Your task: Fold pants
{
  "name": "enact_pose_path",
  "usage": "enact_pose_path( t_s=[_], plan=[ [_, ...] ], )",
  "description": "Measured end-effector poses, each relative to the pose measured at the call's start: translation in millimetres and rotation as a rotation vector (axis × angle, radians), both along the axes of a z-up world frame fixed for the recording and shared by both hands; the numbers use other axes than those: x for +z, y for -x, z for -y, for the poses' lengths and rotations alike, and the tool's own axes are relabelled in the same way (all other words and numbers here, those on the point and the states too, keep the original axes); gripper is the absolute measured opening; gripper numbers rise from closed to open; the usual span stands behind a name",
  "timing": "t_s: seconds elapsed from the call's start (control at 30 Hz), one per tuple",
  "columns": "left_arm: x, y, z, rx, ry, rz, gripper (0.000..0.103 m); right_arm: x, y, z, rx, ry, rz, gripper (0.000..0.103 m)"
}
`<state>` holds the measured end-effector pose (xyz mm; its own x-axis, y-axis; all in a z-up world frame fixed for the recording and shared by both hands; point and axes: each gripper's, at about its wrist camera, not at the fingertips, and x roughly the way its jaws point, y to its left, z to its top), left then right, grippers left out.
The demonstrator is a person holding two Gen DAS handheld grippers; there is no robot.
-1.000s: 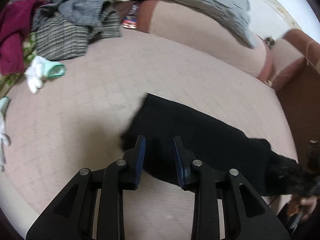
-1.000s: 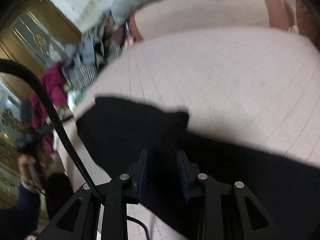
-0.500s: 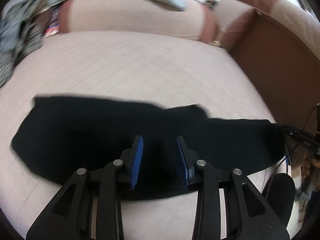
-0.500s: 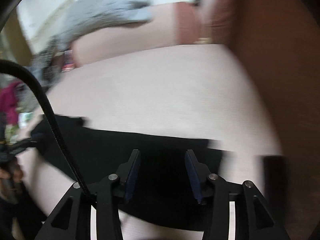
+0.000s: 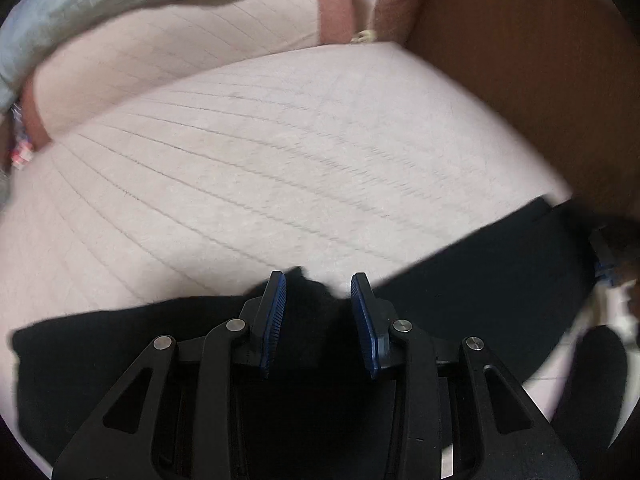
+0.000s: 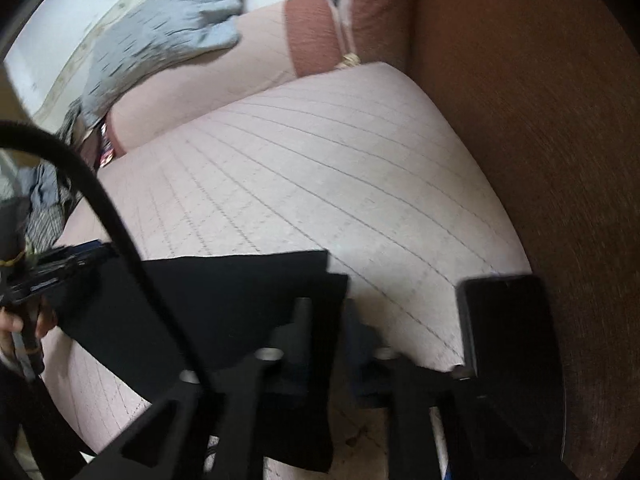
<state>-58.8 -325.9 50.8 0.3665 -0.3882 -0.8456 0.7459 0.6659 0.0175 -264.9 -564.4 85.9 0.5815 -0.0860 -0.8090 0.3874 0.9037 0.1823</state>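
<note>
The black pants (image 5: pixel 480 300) lie stretched across the near edge of a pale pink quilted sofa seat (image 5: pixel 280 160). My left gripper (image 5: pixel 319 292) is open, its blue pads (image 5: pixel 276 312) either side of a raised bump of black cloth near the pants' middle. In the right wrist view the pants (image 6: pixel 224 296) lie flat with a squared end near my right gripper (image 6: pixel 326 312). That gripper is blurred and sits at the cloth's end by the seat's front edge; its jaws look apart, and one finger (image 6: pixel 300 320) overlaps the cloth.
A brown armrest (image 6: pixel 540 140) walls the right side. A black phone (image 6: pixel 508 320) lies at the seat's front right corner. A grey quilted blanket (image 5: pixel 100 4) drapes over the backrest. A pile of clothes (image 6: pixel 44 196) sits far left. A black cable (image 6: pixel 120 232) crosses the right wrist view.
Both grippers have swung right along the pants toward the armrest end. The left now straddles the cloth's middle bump; the right has moved to the pants' end near the phone.
</note>
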Motion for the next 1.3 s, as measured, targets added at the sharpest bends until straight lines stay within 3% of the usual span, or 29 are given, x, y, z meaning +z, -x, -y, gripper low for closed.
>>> enact_pose_path(
  t_s=[0.03,0.13,0.27,0.4,0.53,0.6,0.63,0.67,0.83,0.97,1.07,1.2,1.23,1.27,1.3],
  plan=[
    [-2.2,0.7,1.6,0.005,-0.018,0.010,0.023,3.2,-2.1,-1.8,0.006,0.020,0.005,0.003],
    [3.2,1.7,-5.6,0.015,0.013,0.009,0.016,18.5,-5.7,-2.2,0.023,0.028,0.062,0.002],
    [17.8,6.7,-21.7,0.019,0.062,0.027,0.014,27.2,-16.3,-5.5,0.053,0.020,0.101,0.002],
    [7.0,-1.1,-23.3,0.051,0.061,0.009,0.014,-2.6,-30.2,-7.0,0.030,0.058,-0.014,0.002],
    [-3.6,-8.6,-26.3,0.095,0.093,-0.079,0.015,-15.1,-20.0,7.2,-0.029,-0.044,0.011,0.005],
    [4.3,-8.4,-37.2,0.103,0.144,-0.109,0.019,-8.2,-9.9,9.7,-0.033,-0.069,0.038,0.016],
    [9.2,-7.8,-44.0,0.104,0.169,-0.119,0.023,-6.2,-5.2,9.6,-0.035,-0.067,0.043,0.035],
    [15.8,-6.4,-54.9,0.117,0.195,-0.122,0.031,-4.6,-0.8,9.4,-0.036,-0.060,0.041,0.048],
    [37.6,-3.6,-113.3,0.209,0.237,-0.056,0.036,-8.5,3.0,8.5,0.014,-0.114,0.031,0.048],
    [41.6,-17.4,-184.2,0.385,0.254,-0.017,0.036,-19.6,5.4,6.9,0.023,-0.183,0.032,0.048],
    [35.8,-35.0,-238.8,0.515,0.317,-0.082,0.036,-18.6,4.7,3.6,0.020,-0.178,0.030,0.048],
    [27.3,-47.2,-290.3,0.646,0.381,-0.148,0.037,2.4,3.3,-8.0,0.008,-0.092,0.051,0.048],
    [25.9,-49.0,-299.1,0.671,0.397,-0.157,0.045,10.3,1.2,-13.0,0.020,-0.077,0.067,0.048],
    [22.6,-52.1,-310.8,0.704,0.428,-0.178,0.061,19.3,-3.3,-19.4,0.037,-0.061,0.080,0.048],
    [18.9,-54.9,-315.9,0.728,0.455,-0.199,0.067,28.2,-9.9,-26.8,0.063,-0.056,0.096,0.048]
  ],
)
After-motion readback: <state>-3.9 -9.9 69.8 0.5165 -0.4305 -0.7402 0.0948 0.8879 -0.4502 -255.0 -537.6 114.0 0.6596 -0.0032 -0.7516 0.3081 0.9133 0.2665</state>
